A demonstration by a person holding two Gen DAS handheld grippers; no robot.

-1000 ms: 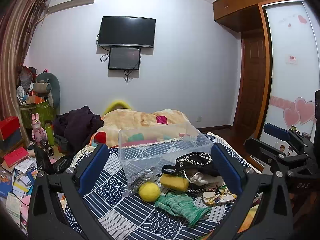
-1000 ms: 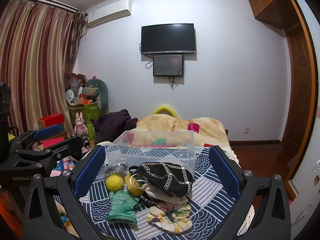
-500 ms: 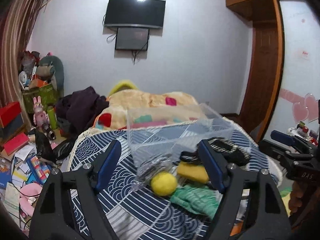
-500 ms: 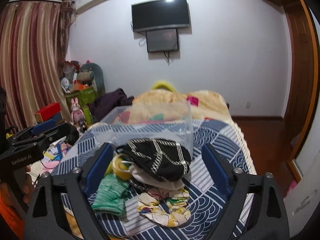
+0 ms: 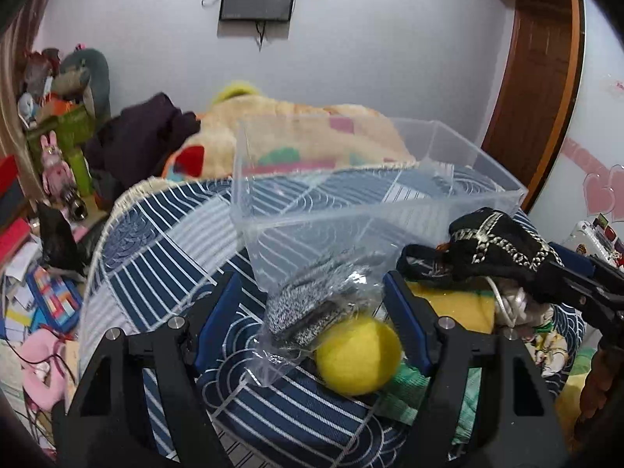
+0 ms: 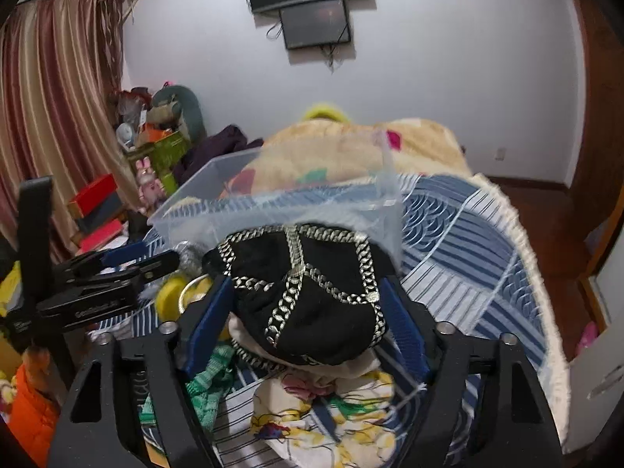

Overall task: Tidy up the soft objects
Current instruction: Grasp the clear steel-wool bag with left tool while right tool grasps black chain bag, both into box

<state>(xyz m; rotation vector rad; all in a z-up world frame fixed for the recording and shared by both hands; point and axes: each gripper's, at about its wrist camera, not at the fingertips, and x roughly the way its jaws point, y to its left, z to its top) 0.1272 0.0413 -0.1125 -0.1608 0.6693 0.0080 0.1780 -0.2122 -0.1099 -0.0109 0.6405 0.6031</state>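
Note:
A clear plastic bin (image 5: 351, 179) stands on the blue patterned bed cover; it also shows in the right wrist view (image 6: 280, 195). In front of it lie a clear bag with a grey item (image 5: 312, 304), a yellow ball (image 5: 357, 355), a yellow sponge (image 5: 464, 308), a green cloth (image 5: 405, 394) and a black cap with silver trim (image 6: 308, 296). My left gripper (image 5: 312, 312) is open around the bag and the ball. My right gripper (image 6: 308, 312) is open around the black cap. A floral cloth (image 6: 323, 417) lies under the cap.
A beige blanket (image 5: 296, 136) and dark clothes (image 5: 144, 136) lie behind the bin. Toys, boxes and papers (image 5: 35, 273) clutter the floor at the left. A wooden door (image 5: 534, 89) and a wardrobe stand at the right. The bed edge (image 6: 542, 292) drops off at the right.
Both grippers have moved forward and down to the pile. The left now straddles the bag and the ball, the right straddles the black cap. Both jaws have narrowed but stay open.

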